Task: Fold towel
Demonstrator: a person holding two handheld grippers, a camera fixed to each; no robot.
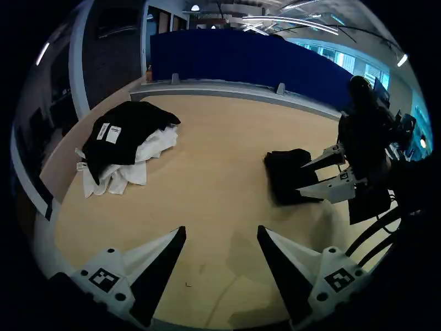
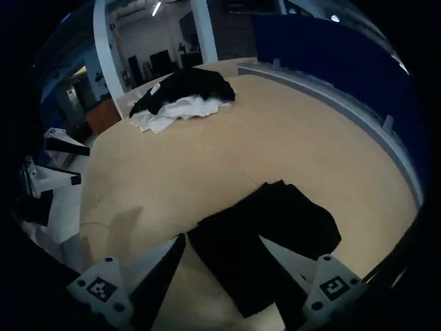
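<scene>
The black towel [image 2: 264,243] was shown compactly folded, well apart from the pile of cloths [image 1: 129,143] — this fold judged done, the pile left to do — with left gripper [image 1: 220,228] and right gripper [image 2: 221,238] spread, empty.

Matt black cloth towel [image 2: 264,243]; smooth wood-look table [image 1: 220,165]

Black towel [image 2: 264,243]: folded into a compact, rough rectangle and lying flat on the light wood table [image 1: 220,143], off to one side. Layers sit slightly offset, edges are uneven, and one end looks lumpier. It's well apart from the black-and-white cloth pile [image 1: 129,143].
</scene>
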